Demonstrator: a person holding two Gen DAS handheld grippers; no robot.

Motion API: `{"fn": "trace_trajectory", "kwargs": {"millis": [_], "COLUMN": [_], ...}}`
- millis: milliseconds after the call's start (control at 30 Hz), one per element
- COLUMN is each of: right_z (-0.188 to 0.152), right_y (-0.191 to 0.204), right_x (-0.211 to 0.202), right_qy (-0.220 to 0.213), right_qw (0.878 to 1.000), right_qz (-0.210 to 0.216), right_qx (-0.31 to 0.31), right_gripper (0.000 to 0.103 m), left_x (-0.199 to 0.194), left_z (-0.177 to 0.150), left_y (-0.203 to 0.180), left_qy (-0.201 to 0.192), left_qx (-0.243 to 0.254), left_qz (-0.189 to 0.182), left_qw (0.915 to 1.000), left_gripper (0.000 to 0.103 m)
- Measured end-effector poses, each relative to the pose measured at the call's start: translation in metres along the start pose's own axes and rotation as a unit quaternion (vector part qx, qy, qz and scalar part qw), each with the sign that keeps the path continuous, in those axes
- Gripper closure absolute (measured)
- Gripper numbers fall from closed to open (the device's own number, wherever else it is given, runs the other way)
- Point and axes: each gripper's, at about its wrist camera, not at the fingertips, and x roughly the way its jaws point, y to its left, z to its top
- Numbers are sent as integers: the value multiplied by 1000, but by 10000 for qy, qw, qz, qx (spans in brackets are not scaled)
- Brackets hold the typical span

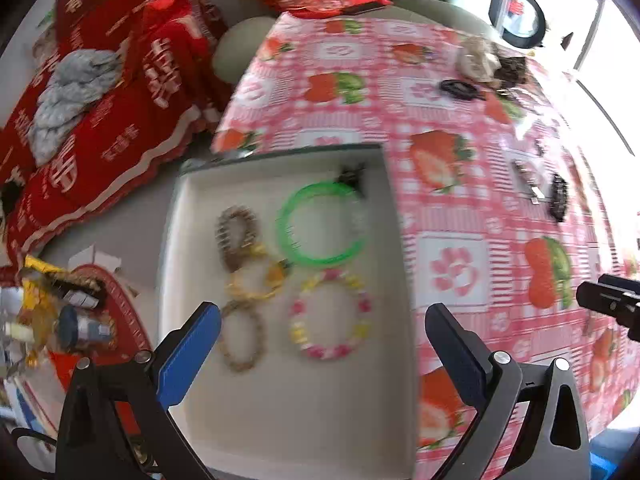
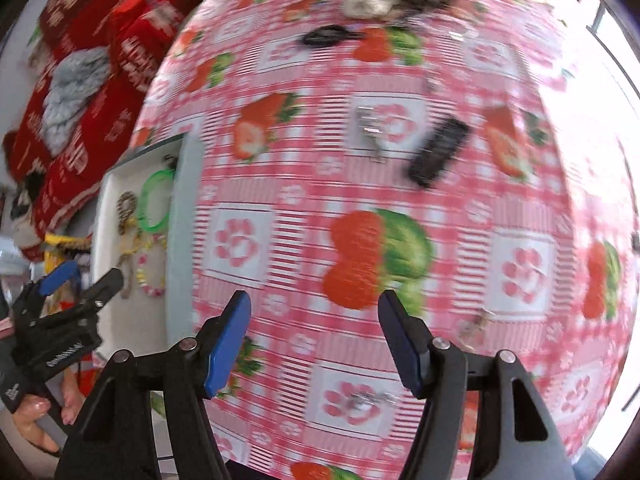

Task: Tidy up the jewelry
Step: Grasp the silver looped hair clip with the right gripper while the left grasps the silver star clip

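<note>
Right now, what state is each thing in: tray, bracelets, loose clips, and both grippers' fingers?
Tray: open, partly filled.
Green bangle: flat in the tray.
Pink and yellow bead bracelet: flat in the tray.
Black hair clip: loose on the tablecloth.
Silver clip: loose on the tablecloth.
Left gripper: fingers wide open, empty, over the tray.
Right gripper: fingers open, empty, over the tablecloth.
</note>
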Motion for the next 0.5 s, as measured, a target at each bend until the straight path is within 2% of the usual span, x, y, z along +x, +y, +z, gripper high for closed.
{"fn": "trace_trajectory", "kwargs": {"millis": [267,500], "right_z": [-19,-34], "right_y": [-66,-100], "right_x": [-12,-10], "right_qy": [-56,12], "right_qw": [9962,9910], "right_qz": [-426,-637], "right_qx": [751,1173], "right_gripper": [34,34], "left_x": [-1,7], "left_z": [23,47], "left_y": [-60,-102], "left_qy": [89,205], "left_qx": [376,234], "left_qz": [-466,-705], "left_qw": [9982,9970], "left_gripper": [0,0]}}
